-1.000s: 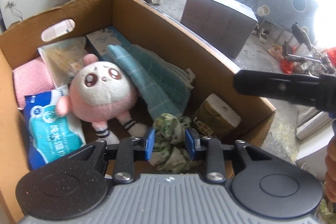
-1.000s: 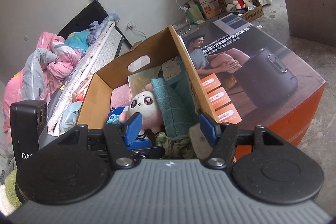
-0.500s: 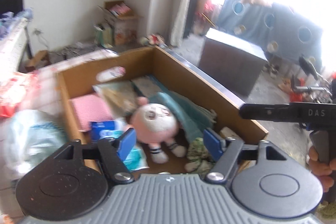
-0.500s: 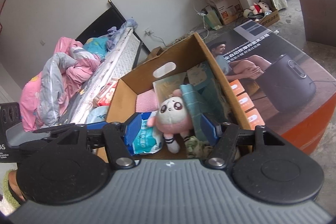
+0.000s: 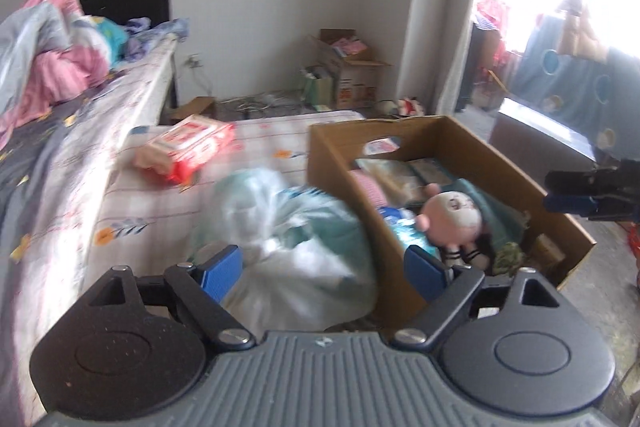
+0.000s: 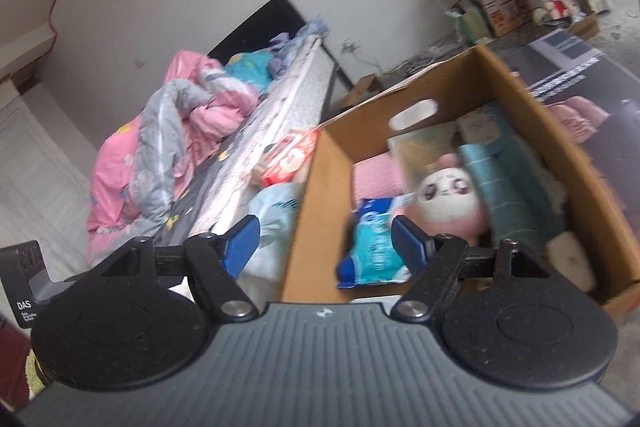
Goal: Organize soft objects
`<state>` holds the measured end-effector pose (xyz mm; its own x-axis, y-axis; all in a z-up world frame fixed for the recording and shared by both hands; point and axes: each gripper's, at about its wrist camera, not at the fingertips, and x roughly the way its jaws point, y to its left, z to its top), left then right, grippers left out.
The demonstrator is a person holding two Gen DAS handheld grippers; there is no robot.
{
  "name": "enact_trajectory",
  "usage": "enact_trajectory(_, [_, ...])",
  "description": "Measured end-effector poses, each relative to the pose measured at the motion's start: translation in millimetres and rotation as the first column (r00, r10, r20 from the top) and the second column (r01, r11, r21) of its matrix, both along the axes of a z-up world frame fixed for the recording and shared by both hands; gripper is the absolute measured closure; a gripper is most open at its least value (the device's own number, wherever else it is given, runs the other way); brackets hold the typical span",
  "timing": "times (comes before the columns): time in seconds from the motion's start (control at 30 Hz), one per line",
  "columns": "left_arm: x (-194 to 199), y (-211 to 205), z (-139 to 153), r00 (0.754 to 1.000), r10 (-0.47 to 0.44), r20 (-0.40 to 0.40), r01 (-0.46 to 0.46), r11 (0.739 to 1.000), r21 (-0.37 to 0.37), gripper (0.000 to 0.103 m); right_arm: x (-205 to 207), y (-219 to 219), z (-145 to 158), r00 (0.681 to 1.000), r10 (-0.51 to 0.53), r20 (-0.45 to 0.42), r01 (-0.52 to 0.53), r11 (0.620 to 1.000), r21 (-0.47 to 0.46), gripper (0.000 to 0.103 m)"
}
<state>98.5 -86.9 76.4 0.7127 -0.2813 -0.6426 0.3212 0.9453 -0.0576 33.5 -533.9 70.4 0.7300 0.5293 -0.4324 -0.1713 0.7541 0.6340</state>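
Observation:
My left gripper [image 5: 323,269] hangs empty over the bed, jaws opening wide, above a clear plastic bag of teal cloth [image 5: 280,223] without touching it. To its right the cardboard box [image 5: 340,179] holds a pink plush doll [image 5: 452,215], a teal towel [image 5: 496,211], a green camouflage cloth [image 5: 509,254] and a blue tissue pack [image 5: 402,227]. My right gripper [image 6: 326,247] is also empty with jaws opening, straddling the box's left wall [image 6: 316,195] from above. The blue tissue pack [image 6: 372,247] and doll [image 6: 448,195] lie beyond it.
A red-and-white pack [image 5: 188,147] lies on the bed sheet behind the bag. A pink and grey duvet [image 6: 160,147] is heaped further up the bed. Open boxes [image 5: 352,75] stand by the far wall. A printed carton [image 6: 568,87] lies right of the box.
The left gripper let go of the camouflage cloth in the box, opened wide, rose and swung left over the bed. The right gripper drew back, rose and widened.

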Motion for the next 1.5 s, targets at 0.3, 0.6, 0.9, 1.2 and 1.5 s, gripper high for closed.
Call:
enact_trajectory(0.3, [-24, 63, -27, 0.99, 0.119, -0.073, -0.122, 0.992, -0.033, 0.014, 25, 96, 15, 0.979, 0.204, 0.005, -0.204, 0.979, 0.011, 0.03])
enact_trajectory(0.6, [-32, 91, -53, 0.979, 0.148, -0.141, -0.157, 0.986, -0.055, 0.014, 31, 134, 26, 0.975, 0.222, -0.013, -0.223, 0.972, -0.077, 0.03])
enact_trajectory(0.9, [-16, 97, -63, 0.973, 0.171, -0.155, -0.183, 0.981, -0.067, 0.014, 70, 81, -38, 0.908, 0.113, -0.402, -0.261, 0.906, -0.334, 0.023])
enact_trajectory(1.2, [-8, 97, -69, 0.965, 0.193, -0.175, -0.209, 0.975, -0.076, 0.014, 91, 98, -95, 0.757, 0.188, -0.625, -0.447, 0.847, -0.286, 0.021])
enact_trajectory(1.5, [-5, 97, -70, 0.963, 0.198, -0.18, -0.214, 0.974, -0.074, 0.014, 90, 88, -98, 0.771, 0.2, -0.605, -0.423, 0.871, -0.251, 0.038])
